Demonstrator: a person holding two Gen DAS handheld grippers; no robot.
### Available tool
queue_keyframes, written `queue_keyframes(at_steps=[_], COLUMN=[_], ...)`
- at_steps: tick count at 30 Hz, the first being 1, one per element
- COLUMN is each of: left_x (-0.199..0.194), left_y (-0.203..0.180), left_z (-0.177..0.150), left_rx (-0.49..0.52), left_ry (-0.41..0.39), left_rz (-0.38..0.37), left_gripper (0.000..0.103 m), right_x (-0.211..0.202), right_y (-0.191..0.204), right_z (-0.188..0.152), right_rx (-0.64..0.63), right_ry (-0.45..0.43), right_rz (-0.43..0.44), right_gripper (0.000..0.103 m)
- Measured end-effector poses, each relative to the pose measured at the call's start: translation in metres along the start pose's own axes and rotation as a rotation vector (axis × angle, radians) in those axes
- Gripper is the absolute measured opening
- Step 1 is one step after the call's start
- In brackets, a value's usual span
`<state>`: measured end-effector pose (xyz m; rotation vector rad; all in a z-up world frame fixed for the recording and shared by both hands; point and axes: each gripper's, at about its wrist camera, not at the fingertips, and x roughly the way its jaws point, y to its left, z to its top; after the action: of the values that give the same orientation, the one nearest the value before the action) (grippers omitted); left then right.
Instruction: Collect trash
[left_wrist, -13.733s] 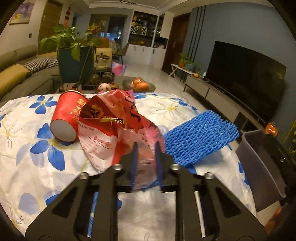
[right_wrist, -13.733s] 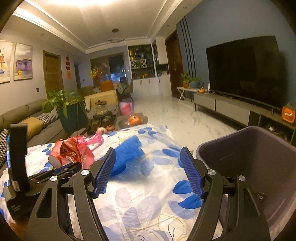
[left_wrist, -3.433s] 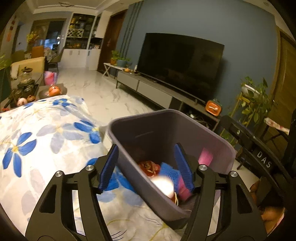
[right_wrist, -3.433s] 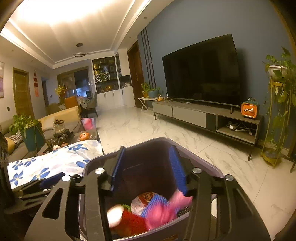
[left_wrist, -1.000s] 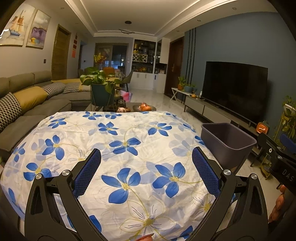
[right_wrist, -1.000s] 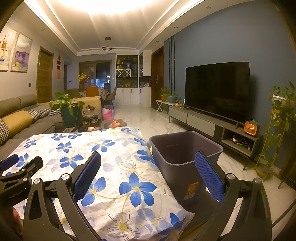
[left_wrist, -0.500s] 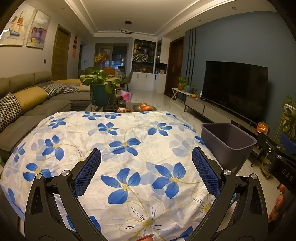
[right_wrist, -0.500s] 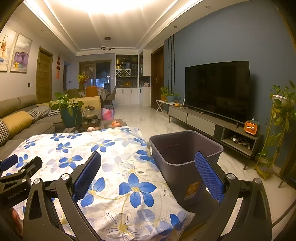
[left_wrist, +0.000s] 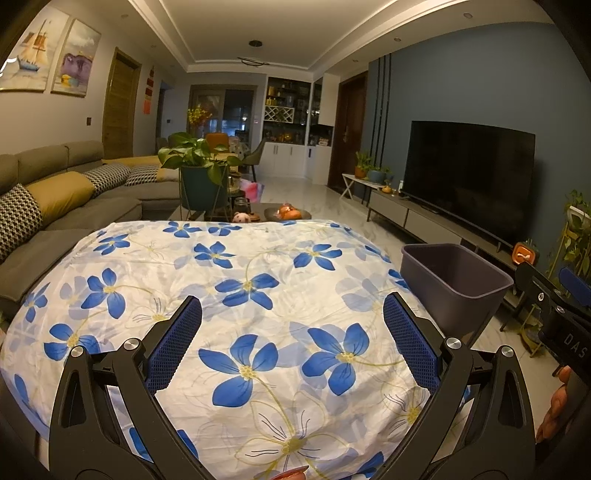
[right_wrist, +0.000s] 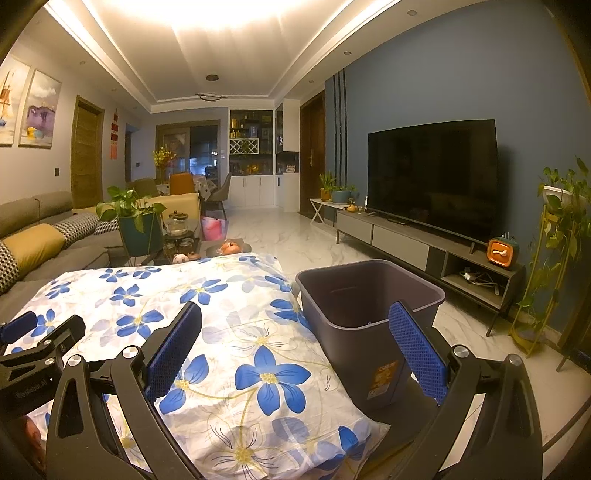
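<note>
Holding both tools back from the near edge of the table (left_wrist: 258, 295), we have the left gripper (left_wrist: 291, 347) and right gripper (right_wrist: 295, 343) with jaws wide apart, gripping nothing. No trash shows on the flowered cloth; whatever we collected would be in the bin (right_wrist: 369, 295) off the table's right edge, its inside hidden. Swinging right could knock that bin over. Farther off, the potted plant (left_wrist: 199, 166) and TV (left_wrist: 469, 177) stand clear.

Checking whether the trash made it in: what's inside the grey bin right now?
Only bare inner walls of the grey bin show in both views; its near wall hides the bottom, so any contents cannot be seen.
</note>
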<state>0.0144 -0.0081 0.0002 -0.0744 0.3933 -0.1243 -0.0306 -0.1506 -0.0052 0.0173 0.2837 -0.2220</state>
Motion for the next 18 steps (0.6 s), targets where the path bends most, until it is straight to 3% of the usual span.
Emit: queue_keyframes(at_steps=[18], left_x=[0.0015], left_y=[-0.0009], left_z=[-0.0010], left_rx=[-0.001], left_ry=[0.002], left_rz=[0.000], left_gripper=[0.097], right_x=[0.0005], right_y=[-0.0014], right_z=[0.0004], right_rx=[0.001], right_ry=[0.001], right_rz=[0.002], right_gripper=[0.098])
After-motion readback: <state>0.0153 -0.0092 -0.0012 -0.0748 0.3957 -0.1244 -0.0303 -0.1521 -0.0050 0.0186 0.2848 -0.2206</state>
